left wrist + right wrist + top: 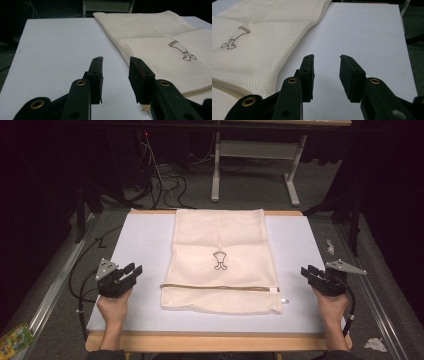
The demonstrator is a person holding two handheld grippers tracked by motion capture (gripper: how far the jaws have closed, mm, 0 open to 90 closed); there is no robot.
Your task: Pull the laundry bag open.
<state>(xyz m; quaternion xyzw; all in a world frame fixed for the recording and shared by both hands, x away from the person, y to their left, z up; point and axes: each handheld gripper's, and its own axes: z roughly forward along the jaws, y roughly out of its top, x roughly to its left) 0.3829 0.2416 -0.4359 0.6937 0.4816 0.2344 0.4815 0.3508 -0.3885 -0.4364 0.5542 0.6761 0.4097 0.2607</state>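
Hands at bottom of high view, one per side, each holding gripper. Left gripper (134,270) at lower left, jaws spread, nothing between, over white board (142,240). Right gripper (306,271) at lower right, jaws likewise spread and empty, over bare board. Cream mesh bag (220,257) lies flat at frame centre between grippers, apart from both; small dark emblem (219,260) mid-bag, zip edge toward lower frame.

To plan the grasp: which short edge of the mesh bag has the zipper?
The near short edge of the mesh bag, toward the person: the zipper runs across there; the far edge is plain.
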